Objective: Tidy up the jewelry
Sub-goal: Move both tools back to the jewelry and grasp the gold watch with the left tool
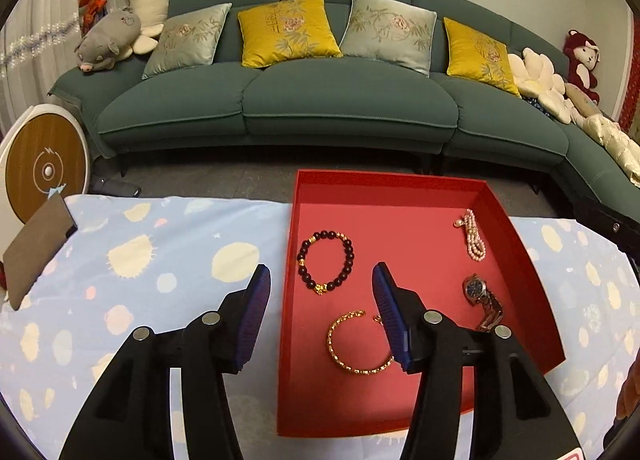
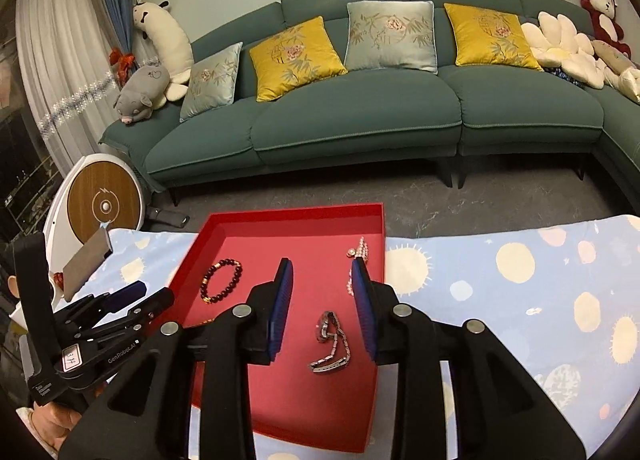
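**Op:** Right wrist view has the watch [image 2: 331, 340] lying on the tray [image 2: 280, 412] floor almost dead centre between my right gripper [image 2: 322, 274] fingers, just short of the tips, towards 6 o'clock from them. Those jaws stand apart with nothing in them.

**Obs:** How does its long axis run?

**Op:** Face at the 12 o'clock end, band trailing down and curling off to 4 o'clock. So it lies roughly along my fingers, and I judge a close across the band would work if I drop straight down.

**Obs:** And the left?

**Op:** Left gripper [image 1: 320, 274] is spread wide too, empty, straddling the tray's left wall. From its view the beads [image 1: 326, 262] sit right between the tips and the gold chain [image 1: 358, 342] lower, at 6 o'clock. The watch [image 1: 482, 300] is off at 3 o'clock past the right finger, the pearls [image 1: 474, 236] at 2 o'clock against the far wall.

**Obs:** So which arm takes the watch?

**Op:** Right one, I'd say; it is already over it, while the left is nearer the beads and chain
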`<state>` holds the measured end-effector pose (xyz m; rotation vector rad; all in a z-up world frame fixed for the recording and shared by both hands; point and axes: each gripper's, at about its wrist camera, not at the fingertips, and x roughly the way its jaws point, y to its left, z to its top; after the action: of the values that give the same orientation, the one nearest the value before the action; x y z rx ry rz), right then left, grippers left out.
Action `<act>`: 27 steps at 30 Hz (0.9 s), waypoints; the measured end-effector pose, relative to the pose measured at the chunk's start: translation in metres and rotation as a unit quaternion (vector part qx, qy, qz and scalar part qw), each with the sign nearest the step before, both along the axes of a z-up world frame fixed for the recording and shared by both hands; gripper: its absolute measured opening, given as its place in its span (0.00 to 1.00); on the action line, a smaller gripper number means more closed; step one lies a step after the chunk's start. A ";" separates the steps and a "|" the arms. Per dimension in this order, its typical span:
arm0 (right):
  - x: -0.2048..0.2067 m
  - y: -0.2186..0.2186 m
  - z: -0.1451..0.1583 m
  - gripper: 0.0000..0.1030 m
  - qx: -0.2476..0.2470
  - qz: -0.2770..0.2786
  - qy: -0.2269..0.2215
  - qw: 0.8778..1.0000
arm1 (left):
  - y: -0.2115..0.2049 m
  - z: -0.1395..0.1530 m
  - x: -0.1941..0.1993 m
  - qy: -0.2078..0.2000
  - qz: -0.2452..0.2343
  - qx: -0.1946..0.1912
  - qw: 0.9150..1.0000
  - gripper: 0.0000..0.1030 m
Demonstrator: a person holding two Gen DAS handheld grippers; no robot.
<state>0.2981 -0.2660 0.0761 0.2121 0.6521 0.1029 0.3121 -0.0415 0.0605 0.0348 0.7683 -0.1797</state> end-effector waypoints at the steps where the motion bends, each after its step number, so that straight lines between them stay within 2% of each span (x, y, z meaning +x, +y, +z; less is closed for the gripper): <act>1: -0.006 0.003 0.009 0.32 -0.002 0.001 -0.008 1.000 | 0.002 0.007 -0.005 -0.004 -0.001 -0.001 1.000 0.51; 2: -0.013 0.006 0.017 0.35 -0.004 0.002 -0.015 1.000 | 0.005 0.015 -0.012 -0.007 -0.005 0.000 1.000 0.52; 5: -0.036 0.018 0.038 0.36 -0.013 0.011 -0.026 1.000 | 0.016 0.035 -0.037 -0.024 -0.009 0.009 1.000 0.57; 9: -0.075 0.034 0.049 0.41 -0.031 0.025 -0.025 0.999 | 0.033 0.039 -0.079 -0.024 -0.019 0.004 1.000 0.62; 10: -0.087 0.037 0.048 0.44 -0.030 0.028 -0.025 0.999 | 0.038 0.035 -0.091 -0.020 -0.022 0.004 1.000 0.63; 14: -0.130 0.043 0.029 0.45 -0.005 0.036 0.002 0.999 | 0.051 0.015 -0.125 0.014 -0.029 0.019 0.999 0.63; 18: -0.159 0.055 0.008 0.45 -0.002 0.046 0.032 0.998 | 0.062 -0.001 -0.150 0.031 -0.041 0.011 0.999 0.64; 21: -0.170 0.068 0.000 0.45 -0.025 0.064 0.043 0.997 | 0.061 -0.023 -0.160 0.048 -0.063 0.021 0.997 0.65; 23: -0.173 0.073 -0.005 0.45 -0.036 0.073 0.049 0.996 | 0.055 -0.041 -0.163 0.057 -0.082 0.047 0.994 0.65; 27: -0.172 0.069 -0.024 0.45 -0.009 0.079 0.083 0.993 | 0.047 -0.069 -0.165 0.079 -0.114 0.064 0.988 0.65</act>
<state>0.1256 -0.1969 0.0524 0.1525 0.8353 0.2337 0.1467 0.0053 -0.0090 0.2344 0.9327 -0.3538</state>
